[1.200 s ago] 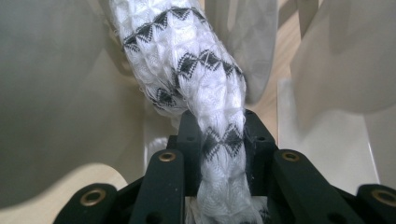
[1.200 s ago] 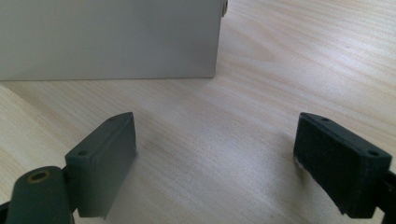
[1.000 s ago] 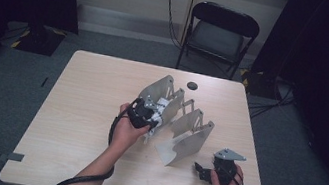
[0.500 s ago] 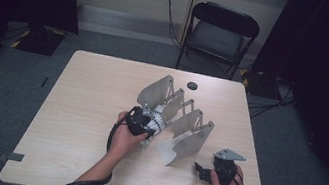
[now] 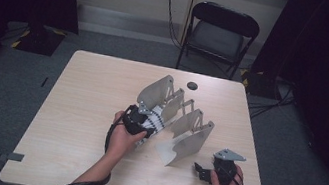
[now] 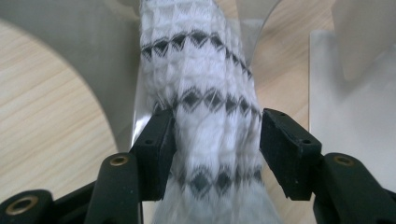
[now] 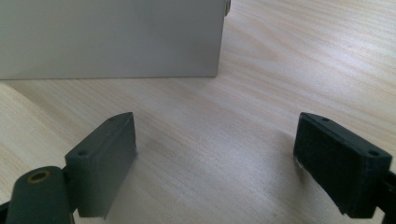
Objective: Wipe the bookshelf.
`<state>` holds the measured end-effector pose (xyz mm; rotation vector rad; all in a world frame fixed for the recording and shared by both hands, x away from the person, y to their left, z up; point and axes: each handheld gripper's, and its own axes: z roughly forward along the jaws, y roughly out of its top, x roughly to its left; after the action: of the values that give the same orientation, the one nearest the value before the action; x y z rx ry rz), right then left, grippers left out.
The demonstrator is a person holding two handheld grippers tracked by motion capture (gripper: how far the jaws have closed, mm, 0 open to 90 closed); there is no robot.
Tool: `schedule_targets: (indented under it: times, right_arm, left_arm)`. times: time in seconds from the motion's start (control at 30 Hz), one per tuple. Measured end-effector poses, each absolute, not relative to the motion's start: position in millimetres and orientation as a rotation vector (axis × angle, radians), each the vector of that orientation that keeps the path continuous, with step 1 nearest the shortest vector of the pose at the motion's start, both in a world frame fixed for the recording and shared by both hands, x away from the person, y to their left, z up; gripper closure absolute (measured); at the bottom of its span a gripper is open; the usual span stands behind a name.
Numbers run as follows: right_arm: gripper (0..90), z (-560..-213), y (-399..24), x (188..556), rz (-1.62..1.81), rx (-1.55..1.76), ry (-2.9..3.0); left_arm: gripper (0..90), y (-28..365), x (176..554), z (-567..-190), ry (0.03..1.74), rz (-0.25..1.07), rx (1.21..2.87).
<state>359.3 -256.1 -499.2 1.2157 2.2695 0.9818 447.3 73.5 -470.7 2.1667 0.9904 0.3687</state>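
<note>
White knitted cloth [image 6: 205,126], rolled long, runs straight ahead between the left gripper [image 6: 215,140] jaws, which have just been opening, right pad clear

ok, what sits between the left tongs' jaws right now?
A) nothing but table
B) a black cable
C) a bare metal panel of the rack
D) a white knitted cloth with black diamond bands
D: in the left gripper view, the white knitted cloth with black diamond bands runs up between the jaws of the left tongs, which have just been opening, with the grey rack behind it.
</note>
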Motion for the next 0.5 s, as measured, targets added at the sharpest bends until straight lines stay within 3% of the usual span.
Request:
schedule_targets:
  times: [0.1,0.27,0.5]
  right_arm:
    - [12.5,-499,-256,359,0.981,1.216,2.272]
    - [12.4,-499,-256,359,0.982,1.216,2.272]
    - [12.5,-499,-256,359,0.983,1.216,2.269]
  left_arm:
    - [50.7,68,451,-472,0.984,0.389,2.175]
    - [75.2,64,454,-474,1.022,0.356,2.18]
    - [78.6,68,452,-436,0.962,0.368,2.18]
